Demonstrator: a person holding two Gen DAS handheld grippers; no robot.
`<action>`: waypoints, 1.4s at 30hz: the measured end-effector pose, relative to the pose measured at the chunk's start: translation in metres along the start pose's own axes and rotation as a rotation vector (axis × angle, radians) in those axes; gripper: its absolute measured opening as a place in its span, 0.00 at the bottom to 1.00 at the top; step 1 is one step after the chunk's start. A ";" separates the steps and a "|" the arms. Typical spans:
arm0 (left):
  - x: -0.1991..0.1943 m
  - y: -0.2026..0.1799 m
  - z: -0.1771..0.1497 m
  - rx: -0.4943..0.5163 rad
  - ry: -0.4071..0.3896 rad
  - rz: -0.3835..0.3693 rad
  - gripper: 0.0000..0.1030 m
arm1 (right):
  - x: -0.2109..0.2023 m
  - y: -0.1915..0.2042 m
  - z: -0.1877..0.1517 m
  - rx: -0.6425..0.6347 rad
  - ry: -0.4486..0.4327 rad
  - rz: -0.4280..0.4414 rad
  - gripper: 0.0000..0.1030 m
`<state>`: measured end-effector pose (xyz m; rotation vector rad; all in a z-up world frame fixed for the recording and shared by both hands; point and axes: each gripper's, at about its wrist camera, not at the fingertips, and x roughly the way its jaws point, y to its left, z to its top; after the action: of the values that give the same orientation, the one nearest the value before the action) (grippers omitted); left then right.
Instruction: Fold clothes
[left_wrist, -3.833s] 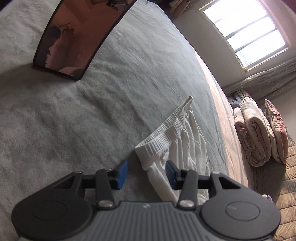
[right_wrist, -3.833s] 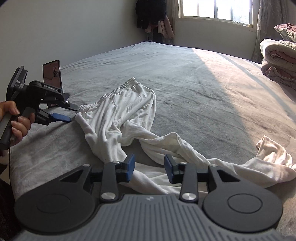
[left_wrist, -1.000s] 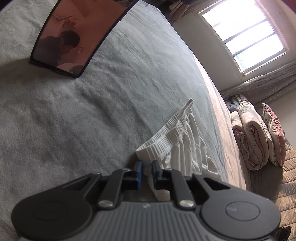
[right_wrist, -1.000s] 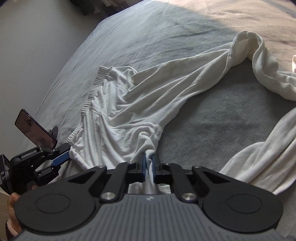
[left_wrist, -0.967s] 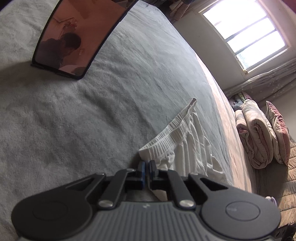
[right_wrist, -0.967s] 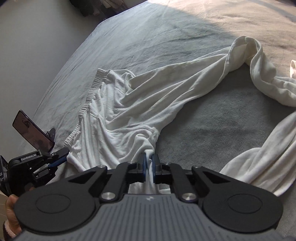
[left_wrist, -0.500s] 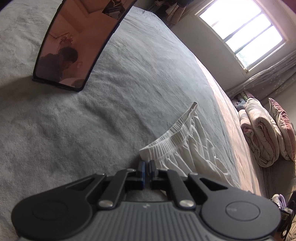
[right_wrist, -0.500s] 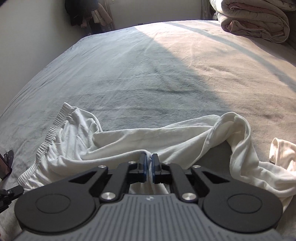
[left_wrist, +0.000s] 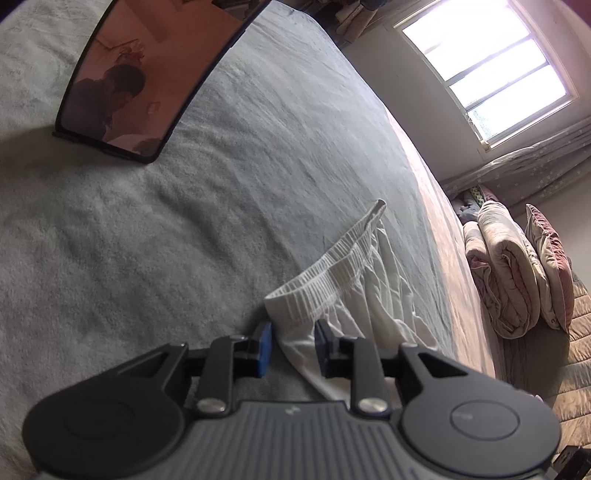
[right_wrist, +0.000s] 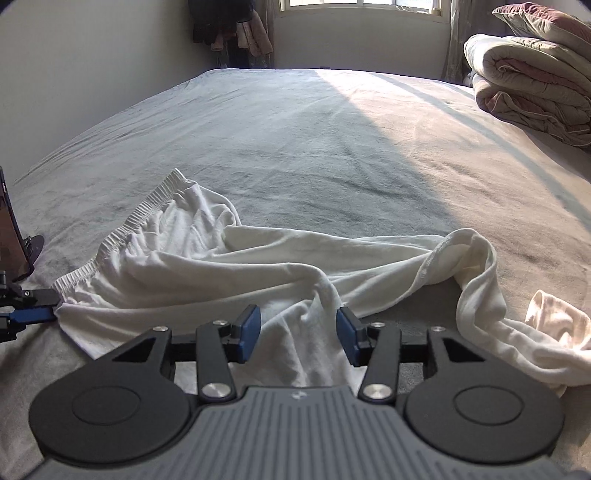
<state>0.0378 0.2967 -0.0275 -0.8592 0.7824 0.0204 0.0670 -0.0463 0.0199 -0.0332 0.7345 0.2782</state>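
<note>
White trousers (right_wrist: 207, 254) lie crumpled on the grey bed, with the ribbed waistband (right_wrist: 125, 225) at the left and the legs trailing right. My right gripper (right_wrist: 297, 328) is open, its jaws either side of a raised fold of cloth near the crotch. My left gripper (left_wrist: 292, 345) is open at the near corner of the waistband (left_wrist: 325, 273), with cloth lying between the jaws. The left gripper also shows at the left edge of the right wrist view (right_wrist: 29, 314).
A phone (left_wrist: 147, 74) stands on a mount on the bed, left of the waistband. Folded quilts (right_wrist: 532, 92) and a pillow (left_wrist: 550, 258) are stacked at the far right. A small white cloth (right_wrist: 557, 317) lies at the right. The window (left_wrist: 484, 62) is beyond.
Both grippers were shut on the trousers half a second ago and have now opened, letting the cloth go. The trousers lie more spread out than before.
</note>
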 end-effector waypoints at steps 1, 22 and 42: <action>0.000 0.001 0.000 -0.006 -0.002 -0.002 0.25 | -0.005 0.004 -0.005 -0.026 -0.010 0.015 0.48; -0.004 0.005 -0.004 -0.020 -0.085 0.000 0.04 | -0.011 0.068 -0.063 -0.408 -0.081 -0.038 0.03; -0.068 0.030 -0.002 0.023 -0.131 0.027 0.04 | -0.087 0.105 -0.090 -0.485 -0.001 0.148 0.03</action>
<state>-0.0223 0.3354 -0.0059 -0.8168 0.6700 0.0911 -0.0806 0.0228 0.0179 -0.4396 0.6554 0.5934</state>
